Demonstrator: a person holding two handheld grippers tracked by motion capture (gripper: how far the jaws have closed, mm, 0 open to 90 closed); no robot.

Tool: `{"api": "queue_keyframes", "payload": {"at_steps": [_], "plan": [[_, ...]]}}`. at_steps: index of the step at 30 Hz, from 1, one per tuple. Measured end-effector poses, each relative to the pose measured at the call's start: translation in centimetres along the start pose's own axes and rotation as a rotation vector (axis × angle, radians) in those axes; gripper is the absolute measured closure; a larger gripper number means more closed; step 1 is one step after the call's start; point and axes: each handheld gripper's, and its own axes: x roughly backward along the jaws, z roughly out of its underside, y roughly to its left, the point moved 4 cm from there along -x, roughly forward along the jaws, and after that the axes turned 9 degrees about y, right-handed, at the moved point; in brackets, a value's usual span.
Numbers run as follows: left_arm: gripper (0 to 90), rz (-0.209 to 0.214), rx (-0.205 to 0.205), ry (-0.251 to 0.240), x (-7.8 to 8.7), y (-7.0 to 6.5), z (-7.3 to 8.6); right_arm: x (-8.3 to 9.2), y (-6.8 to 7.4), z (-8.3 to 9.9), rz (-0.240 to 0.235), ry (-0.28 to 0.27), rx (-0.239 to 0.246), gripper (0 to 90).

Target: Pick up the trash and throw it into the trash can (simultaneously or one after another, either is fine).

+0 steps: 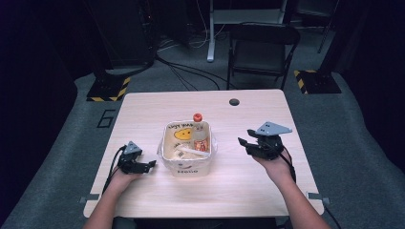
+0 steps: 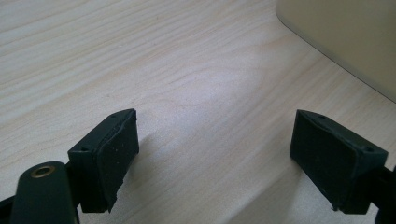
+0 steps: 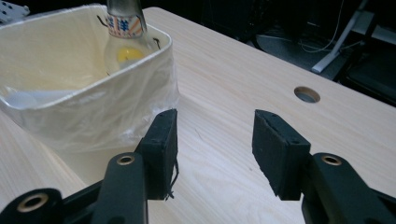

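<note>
1. Where the high view looks down on the light wooden table (image 1: 248, 191): cream bin (image 1: 187, 164) lined with clear plastic, standing near the middle, between the two hands. Inside it, bottle (image 1: 200, 136) with an orange cap, leaning against the far right wall, beside a yellow smiley print and some white scraps on the floor of the bin. Left gripper (image 1: 152, 163) low at the table, just left of the bin, jaws pointing toward the bin wall and apart from it. Right gripper (image 1: 244, 142) held to the right of the bin, near it but not touching, grey three-cornered plate on top. Beyond the table, folding chair (image 1: 261, 47) and cables on a grey floor.

2. Seen along the left gripper (image 2: 215, 154) in the left gripper view: jaws spread wide, released, bare wood grain between the pads. Cream wall of the bin (image 2: 345, 37) at the upper right corner, clear of both pads.

3. Seen along the right gripper (image 3: 215, 144) in the right gripper view: jaws parted, nothing clamped, table surface between them. Bin (image 3: 93, 102) off to the left, its plastic liner bunched at the near corner just past the left pad. Bottle (image 3: 123, 35) upright-leaning inside at the far wall, label and a yellow patch visible through the glass. Round cable hole (image 3: 307, 94) in the tabletop farther right.
</note>
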Motion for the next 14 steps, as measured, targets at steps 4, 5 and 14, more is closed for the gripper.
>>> {"api": "queue_keyframes", "payload": {"at_steps": [4,5,14], "plan": [[15.4,-0.001,0.001,-0.004,0.0,0.0,0.0,-0.2,-0.4,1.1,0.020,0.008,-0.015,49.8],[15.4,-0.002,0.000,-0.006,0.0,0.0,0.0,-0.3,-0.5,1.4,0.025,0.011,-0.018,49.8],[15.4,-0.001,0.002,-0.004,0.0,0.0,0.0,-1.1,-1.8,4.5,0.060,0.057,-0.051,46.5]]}}
